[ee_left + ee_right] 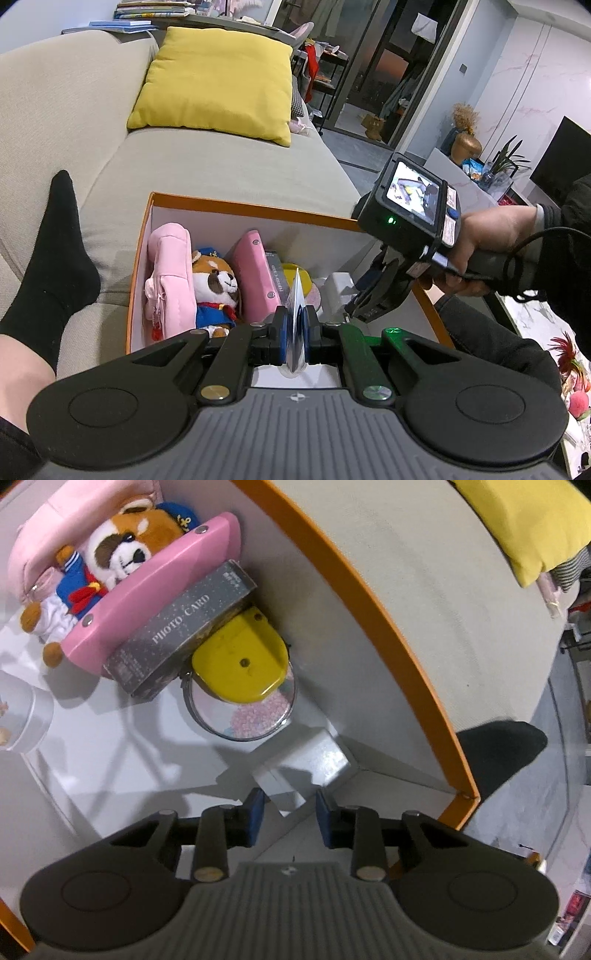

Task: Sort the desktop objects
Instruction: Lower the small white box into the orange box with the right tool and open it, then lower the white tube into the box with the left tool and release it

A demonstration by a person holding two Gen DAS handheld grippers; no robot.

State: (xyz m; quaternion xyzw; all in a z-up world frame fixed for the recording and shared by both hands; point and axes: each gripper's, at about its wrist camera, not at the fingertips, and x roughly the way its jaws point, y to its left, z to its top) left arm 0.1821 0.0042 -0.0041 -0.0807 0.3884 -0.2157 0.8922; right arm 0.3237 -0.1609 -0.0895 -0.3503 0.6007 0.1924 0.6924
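The left hand-held gripper (295, 334) was clamped on one thin, glossy card (296, 317) seen edge-on, its face unreadable, above the orange-rimmed box (255, 210). The right hand-held gripper (290, 819) stood open and empty inside it. Contents: one plush (122, 557), one pink case (155, 587), one grey box (181, 624) lettered "PHOTO CARD", partly covering one yellow case (240, 664)

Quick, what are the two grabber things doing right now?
Left gripper: shut on a thin shiny card.
Right gripper: fingers apart, open, holding nothing, over the orange box.
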